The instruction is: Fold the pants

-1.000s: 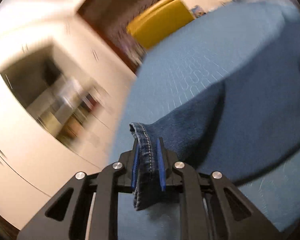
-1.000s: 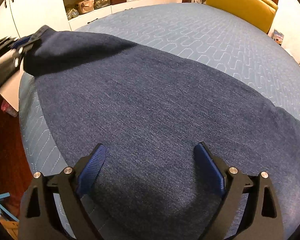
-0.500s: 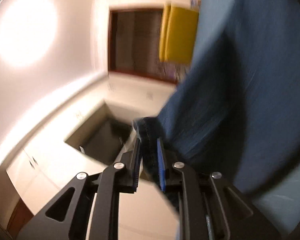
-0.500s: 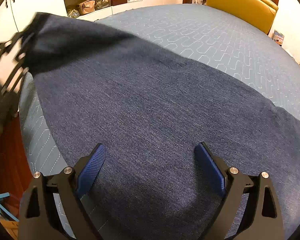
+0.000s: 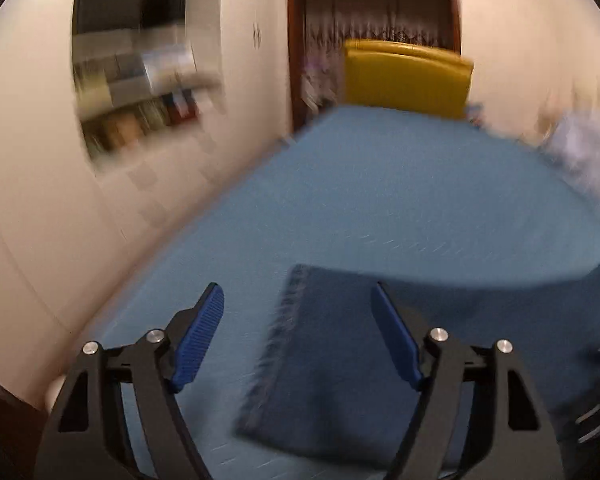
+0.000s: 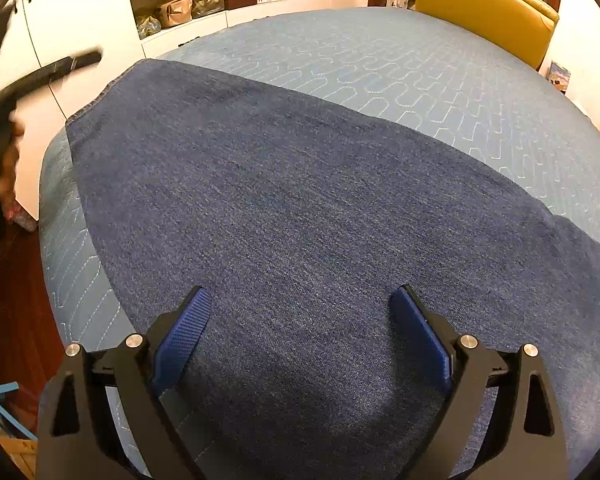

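The dark blue pants (image 6: 300, 208) are laid flat on the light blue bed (image 6: 420, 64), one leg end near the bed's corner. The left tongs (image 5: 296, 332) have just been opening and are spread above the hem, nothing pinched. The right tongs (image 6: 300, 336) are held spread over the denim. A yellow headboard (image 6: 484, 8) is seen behind.
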